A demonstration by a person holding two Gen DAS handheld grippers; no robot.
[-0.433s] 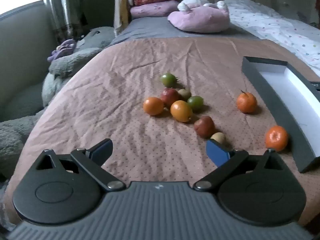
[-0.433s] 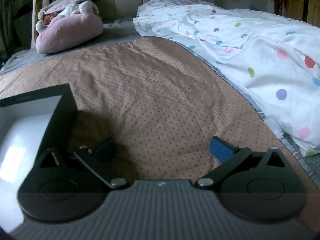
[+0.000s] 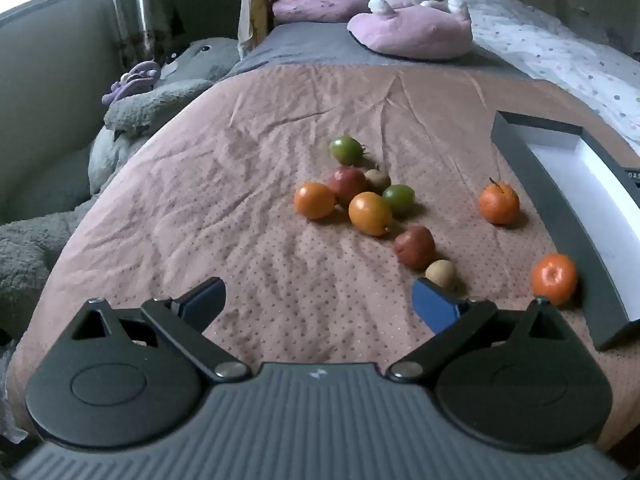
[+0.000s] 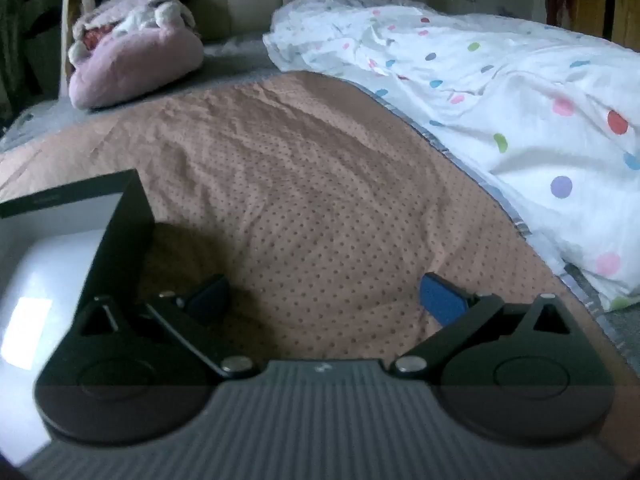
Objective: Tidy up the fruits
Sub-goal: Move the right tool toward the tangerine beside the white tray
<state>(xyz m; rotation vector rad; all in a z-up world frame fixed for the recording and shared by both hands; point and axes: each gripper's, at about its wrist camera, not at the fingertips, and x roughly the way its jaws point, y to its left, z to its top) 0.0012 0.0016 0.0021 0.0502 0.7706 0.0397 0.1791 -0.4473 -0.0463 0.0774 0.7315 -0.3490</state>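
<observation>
Several fruits lie on the brown dotted bedspread [image 3: 248, 184] in the left wrist view: a green one [image 3: 345, 149], a cluster with two oranges [image 3: 314, 200] [image 3: 369, 213], a red fruit [image 3: 414, 246], a small tan one [image 3: 441, 274], and two tangerines [image 3: 499, 203] [image 3: 554, 279] beside the black box [image 3: 560, 216] with a white inside. My left gripper [image 3: 318, 300] is open, short of the fruits, nothing between its fingers. My right gripper [image 4: 326, 294] is open over bare bedspread, the box [image 4: 124, 224] at its left.
A pink plush cushion [image 3: 416, 28] lies at the bed's head. Grey plush toys [image 3: 160, 96] rest along the left edge. A white polka-dot duvet [image 4: 500, 112] covers the right side of the bed.
Both views have shifted only slightly; the fruits and box stay where they were. Both grippers remain open.
</observation>
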